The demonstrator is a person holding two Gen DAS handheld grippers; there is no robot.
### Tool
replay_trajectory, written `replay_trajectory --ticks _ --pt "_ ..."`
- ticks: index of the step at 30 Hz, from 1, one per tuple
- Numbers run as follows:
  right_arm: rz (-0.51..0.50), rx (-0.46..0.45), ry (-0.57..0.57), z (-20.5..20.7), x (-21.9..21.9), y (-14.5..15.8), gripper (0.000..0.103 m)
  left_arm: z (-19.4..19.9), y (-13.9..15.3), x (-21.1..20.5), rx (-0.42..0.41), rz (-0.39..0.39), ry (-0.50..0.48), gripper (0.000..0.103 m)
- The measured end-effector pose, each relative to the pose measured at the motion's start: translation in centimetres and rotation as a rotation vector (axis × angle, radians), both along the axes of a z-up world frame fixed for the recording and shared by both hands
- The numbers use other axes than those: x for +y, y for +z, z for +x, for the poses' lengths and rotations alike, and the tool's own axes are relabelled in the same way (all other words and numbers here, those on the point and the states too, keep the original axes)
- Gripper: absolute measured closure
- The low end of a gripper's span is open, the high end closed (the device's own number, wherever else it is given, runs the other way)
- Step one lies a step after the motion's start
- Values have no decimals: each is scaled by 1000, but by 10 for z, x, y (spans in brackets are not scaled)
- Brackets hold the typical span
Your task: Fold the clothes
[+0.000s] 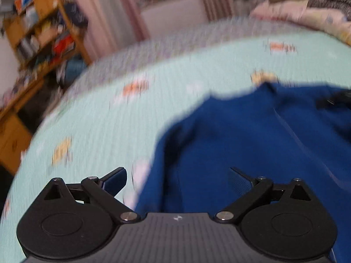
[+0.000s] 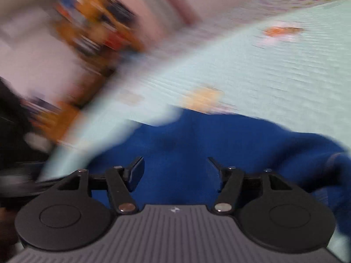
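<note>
Black left gripper (image 1: 177, 180) and right gripper (image 2: 175, 171): both spread, holding nothing. Blue knit garment (image 1: 241, 142) lay on mint patterned bedsheet (image 1: 109, 120). Regrasping matching edges advisable.

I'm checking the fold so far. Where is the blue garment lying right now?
The blue garment lies on the pale green patterned bedspread, at lower right in the left wrist view and across the bottom in the right wrist view, just ahead of both open jaws.

The blue garment (image 1: 241, 135) looked like soft, matt knit cloth. Beneath it the pale green bedsheet (image 1: 105, 118) was ribbed, printed fabric. Far left, the shelf (image 1: 43, 32) appeared wooden; both views were blurred.
</note>
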State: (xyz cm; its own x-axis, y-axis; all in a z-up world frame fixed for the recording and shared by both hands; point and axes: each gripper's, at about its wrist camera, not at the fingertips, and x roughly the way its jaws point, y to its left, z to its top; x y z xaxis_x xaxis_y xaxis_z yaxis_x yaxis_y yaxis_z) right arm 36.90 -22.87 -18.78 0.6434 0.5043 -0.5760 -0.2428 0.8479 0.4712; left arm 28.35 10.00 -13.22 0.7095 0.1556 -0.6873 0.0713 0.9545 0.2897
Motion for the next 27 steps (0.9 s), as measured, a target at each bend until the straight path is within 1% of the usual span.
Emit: replay_trajectory --ticks 1,2,4,6,8,9,10,11,13,14,15,16,17,18,19,20,21,22,23,26,27 --pt "-41 -14 -15 4 3 -4 57 -17 -1 2 6 -4 9 4" --pt "-53 -22 -37 2 5 -2 56 -30 0 -1 4 -3 3 4" --pt "-20 -48 -49 -19 12 15 52 -56 3 -6 -1 -1 -7 1" --pt "40 -101 5 -58 15 34 48 -75 7 -12 -3 7 -5 1" --pt "105 -143 73 -107 18 50 35 -92 12 -17 4 1 12 1" --pt "133 -141 97 -126 16 53 31 -95 12 -18 20 -8 42 1" --pt "158 -133 117 -142 15 54 26 -97 13 -18 37 -16 73 1" --pt "157 -108 122 -149 14 48 22 -99 13 -18 53 -24 103 1" --pt "128 -44 118 -153 14 29 20 -103 14 -19 87 -41 164 1" --pt "93 1 86 -147 11 17 23 -106 15 -19 102 -50 192 1" --pt "49 53 38 -138 6 4 33 -108 15 -18 110 -66 206 1" --pt "56 61 2 -137 0 2 38 -110 15 -17 118 -82 219 1" --pt "56 60 -27 -141 -2 11 35 -112 15 -15 126 -98 232 1" --pt "23 45 -51 -148 1 23 32 -114 15 -14 134 -114 245 1" --pt "-12 -8 -46 -162 7 38 29 -116 15 -13 142 -131 258 1" --pt "-16 -51 -15 -174 13 49 22 -117 14 -11 147 -148 265 1" --pt "-6 -81 22 -185 19 57 19 -118 12 -10 152 -163 274 1" --pt "21 -92 54 -195 23 61 17 -119 10 -10 157 -164 288 1" --pt "44 -67 66 -195 24 55 17 -119 8 -10 161 -164 302 1" --pt "91 46 74 -183 23 26 17 -116 0 -11 178 -159 303 1" --pt "99 58 57 -177 18 16 25 -115 -3 -10 186 -159 305 1"
